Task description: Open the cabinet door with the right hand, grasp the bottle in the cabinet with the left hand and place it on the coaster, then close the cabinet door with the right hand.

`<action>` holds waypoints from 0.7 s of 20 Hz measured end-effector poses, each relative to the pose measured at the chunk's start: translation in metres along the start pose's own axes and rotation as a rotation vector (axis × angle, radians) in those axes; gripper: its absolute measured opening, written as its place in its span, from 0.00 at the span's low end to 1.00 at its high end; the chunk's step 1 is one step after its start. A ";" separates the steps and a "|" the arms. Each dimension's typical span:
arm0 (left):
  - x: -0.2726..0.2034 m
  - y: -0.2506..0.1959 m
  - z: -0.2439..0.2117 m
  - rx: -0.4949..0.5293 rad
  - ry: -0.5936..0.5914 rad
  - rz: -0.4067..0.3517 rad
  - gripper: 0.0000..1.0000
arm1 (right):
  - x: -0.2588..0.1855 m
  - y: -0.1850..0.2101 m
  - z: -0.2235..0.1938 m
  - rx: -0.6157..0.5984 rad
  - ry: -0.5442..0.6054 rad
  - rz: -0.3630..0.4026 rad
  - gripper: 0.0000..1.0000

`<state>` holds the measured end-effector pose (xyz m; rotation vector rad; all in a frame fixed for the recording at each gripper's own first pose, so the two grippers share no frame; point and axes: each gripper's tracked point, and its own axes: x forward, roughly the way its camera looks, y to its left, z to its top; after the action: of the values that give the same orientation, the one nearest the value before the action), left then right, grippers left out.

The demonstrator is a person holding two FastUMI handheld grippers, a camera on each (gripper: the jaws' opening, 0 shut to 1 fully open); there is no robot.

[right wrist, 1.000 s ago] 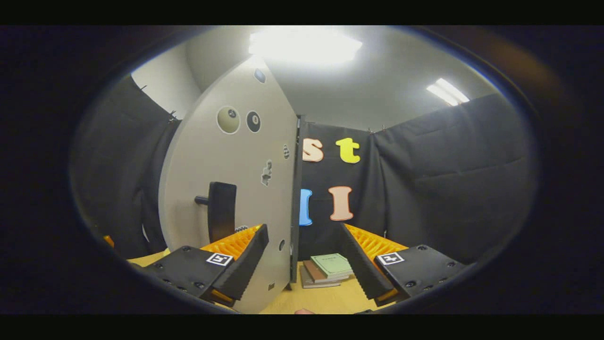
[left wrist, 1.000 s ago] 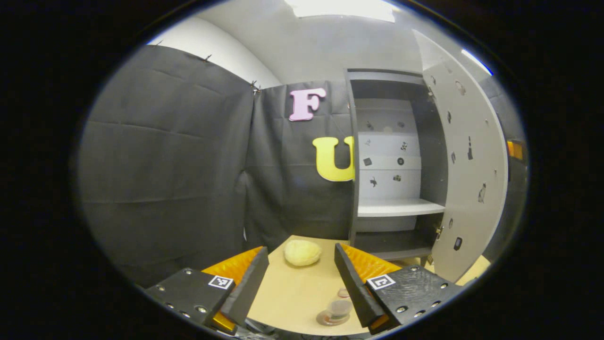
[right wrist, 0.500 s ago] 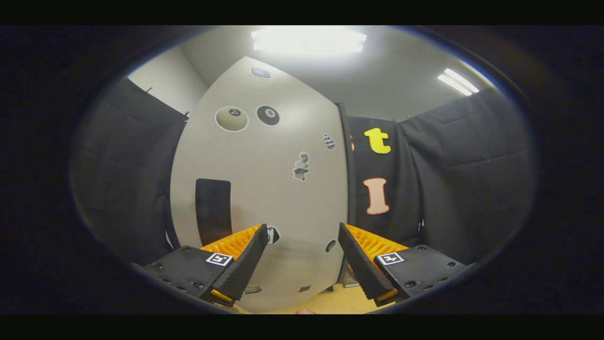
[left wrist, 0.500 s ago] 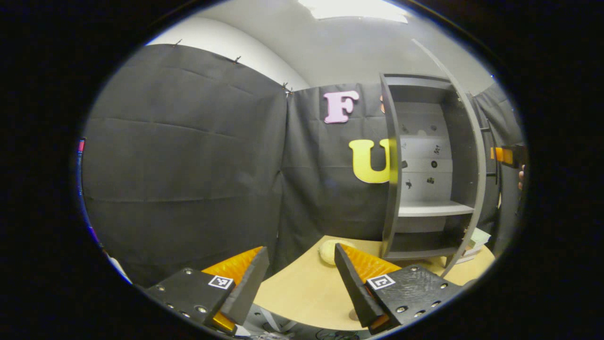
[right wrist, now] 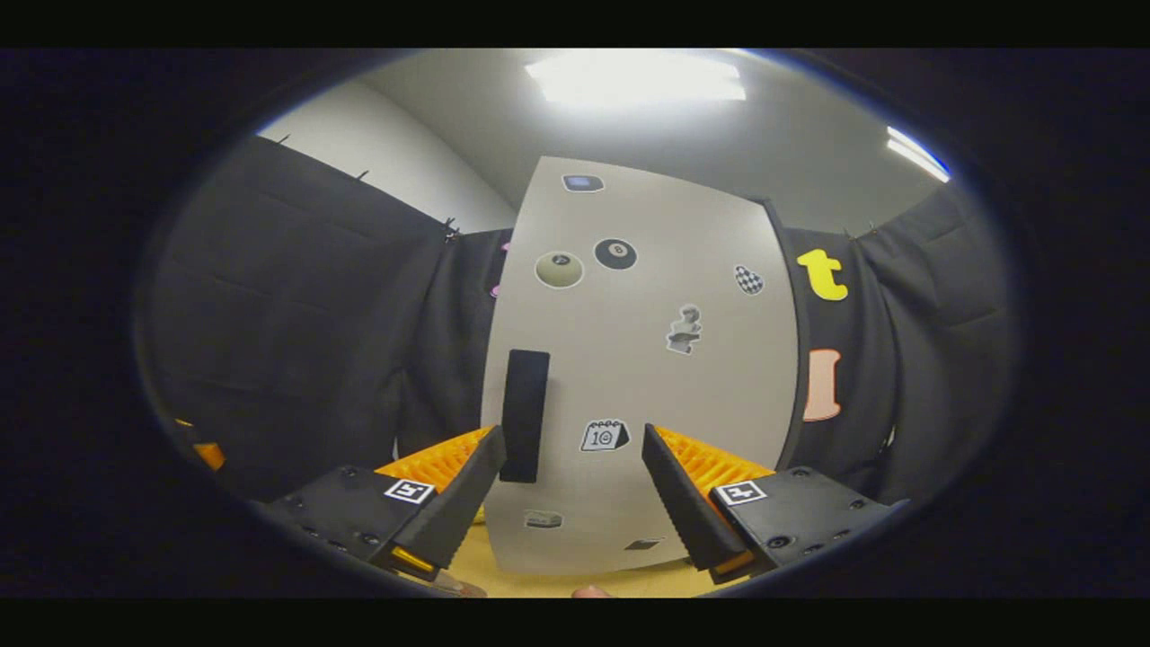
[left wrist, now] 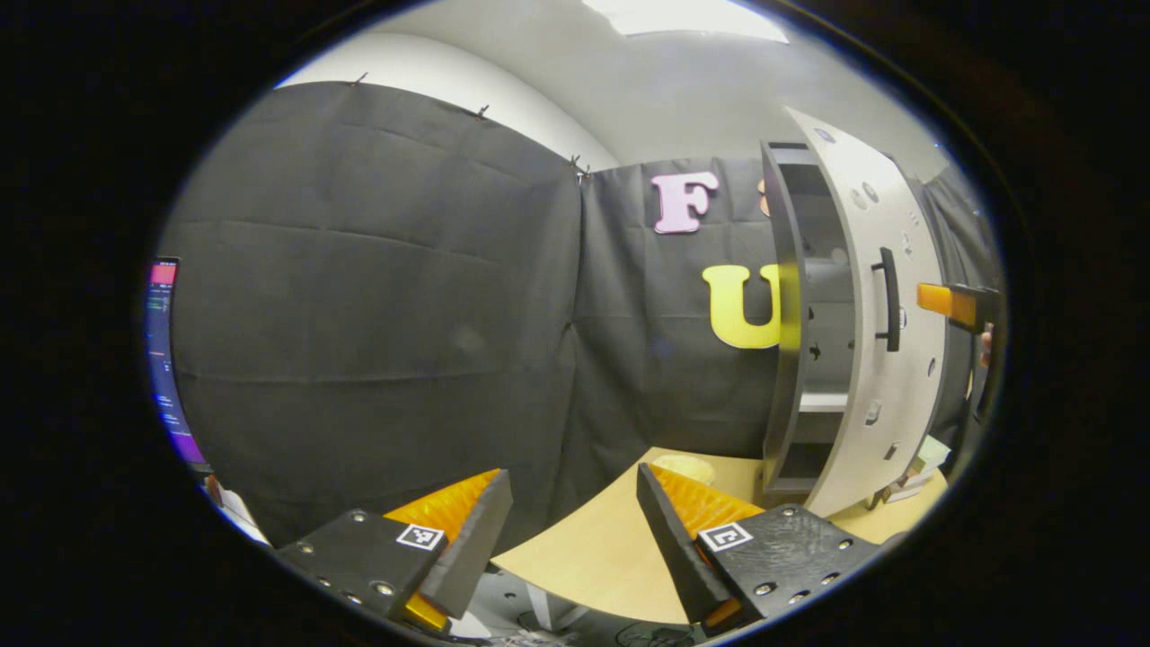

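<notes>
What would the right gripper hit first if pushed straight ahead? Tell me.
Most likely the grey cabinet door with stickers: the open right gripper faces its front, just right of the black handle. The gap to the door is unclear.

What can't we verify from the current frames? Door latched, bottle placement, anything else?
- Cabinet door: left gripper view has it ajar; in the right gripper view it faces the camera, so the gap is hidden.
- Cabinet interior: mostly covered by the door.
- Bottle and coaster placement: cannot tell.
- Right gripper: cut off at the left gripper view's edge.
- Stickers: too small to read.
</notes>
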<state>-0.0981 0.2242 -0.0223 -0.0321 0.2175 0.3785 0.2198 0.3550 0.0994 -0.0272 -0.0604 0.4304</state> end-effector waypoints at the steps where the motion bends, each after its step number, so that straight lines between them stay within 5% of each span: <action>1: -0.001 0.000 0.000 0.002 -0.003 -0.005 0.84 | -0.005 -0.004 -0.003 0.003 -0.001 0.005 0.97; 14: -0.026 -0.174 0.032 -0.008 -0.055 -0.161 0.85 | -0.083 -0.181 -0.068 0.065 0.142 -0.172 0.98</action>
<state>-0.0505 0.0558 0.0129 -0.0462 0.1578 0.2200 0.2241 0.1550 0.0345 0.0116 0.0906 0.2573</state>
